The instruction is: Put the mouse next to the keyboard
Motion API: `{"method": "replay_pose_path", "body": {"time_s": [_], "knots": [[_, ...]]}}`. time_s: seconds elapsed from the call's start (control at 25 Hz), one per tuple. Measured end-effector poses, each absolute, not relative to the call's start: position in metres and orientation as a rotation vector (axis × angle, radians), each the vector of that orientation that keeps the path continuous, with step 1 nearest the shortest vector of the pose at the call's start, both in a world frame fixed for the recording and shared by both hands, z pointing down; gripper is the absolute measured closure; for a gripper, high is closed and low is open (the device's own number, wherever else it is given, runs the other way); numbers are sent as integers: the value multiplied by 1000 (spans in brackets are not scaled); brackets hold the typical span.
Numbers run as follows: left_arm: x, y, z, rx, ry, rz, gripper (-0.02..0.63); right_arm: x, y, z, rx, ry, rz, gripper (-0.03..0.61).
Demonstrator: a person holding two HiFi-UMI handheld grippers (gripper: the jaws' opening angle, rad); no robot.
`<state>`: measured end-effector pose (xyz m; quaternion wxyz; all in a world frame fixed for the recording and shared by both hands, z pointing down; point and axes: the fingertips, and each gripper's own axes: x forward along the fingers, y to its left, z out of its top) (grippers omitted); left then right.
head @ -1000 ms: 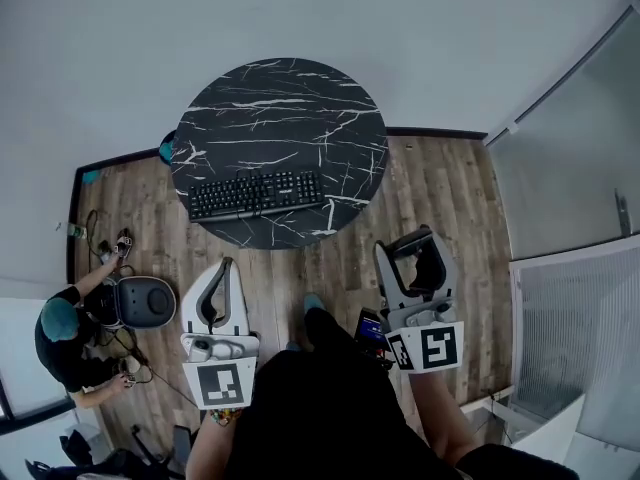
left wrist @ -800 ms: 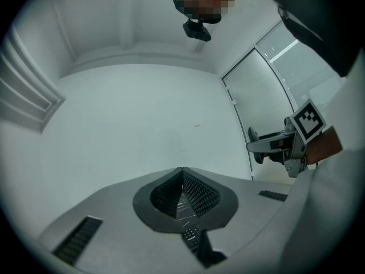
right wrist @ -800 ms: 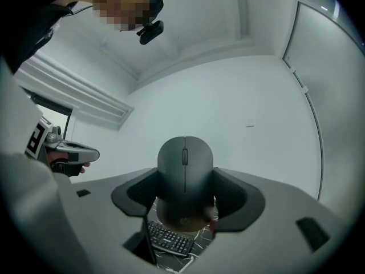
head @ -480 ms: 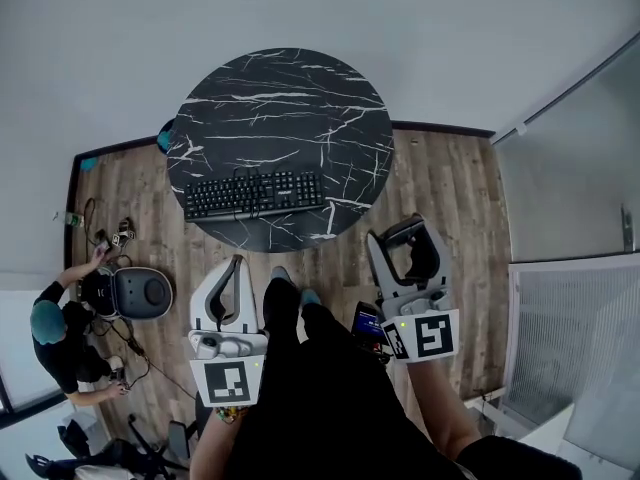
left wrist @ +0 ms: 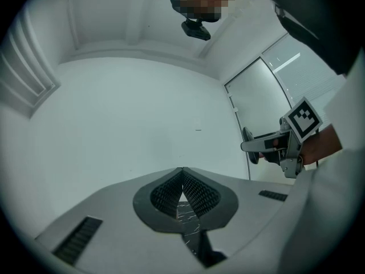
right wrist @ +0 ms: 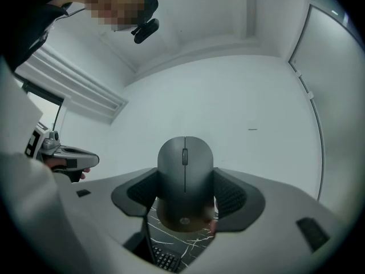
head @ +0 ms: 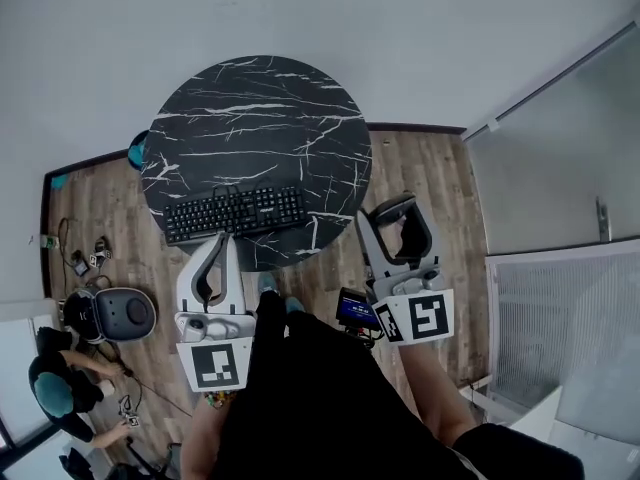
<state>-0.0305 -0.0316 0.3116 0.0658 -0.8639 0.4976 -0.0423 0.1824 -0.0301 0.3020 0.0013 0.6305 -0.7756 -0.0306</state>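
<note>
The mouse is clamped between the right gripper's fingers, with its long axis along them and its nose pointing outward. The keyboard lies ahead and left of those fingers on the surface, with bare marble beside its nearer end. The left gripper's fingers are pressed together and hold nothing.

A round black desk with white marble veining stands against a plain pale wall. Brown wood-plank floor spreads around it, edged by a dark skirting board at the wall's foot. To the right a frosted glass partition in a pale frame meets a white ribbed panel. At the far left a person crouches on the floor beside a dark rounded case and loose cables. The light is soft and even, without hard shadows.
</note>
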Motion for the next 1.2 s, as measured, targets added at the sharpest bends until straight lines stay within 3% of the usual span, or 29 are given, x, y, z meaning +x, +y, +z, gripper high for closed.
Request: {"method": "replay_pose_path", "body": {"time_s": [0.52, 1.2], "knots": [[-46, -94, 308, -2624, 1421, -12, 601, 189, -94, 301, 2058, -2341, -106, 302], [-29, -112, 328, -2638, 1393, -149, 601, 228, -152, 425, 1990, -2223, 219, 301]]}}
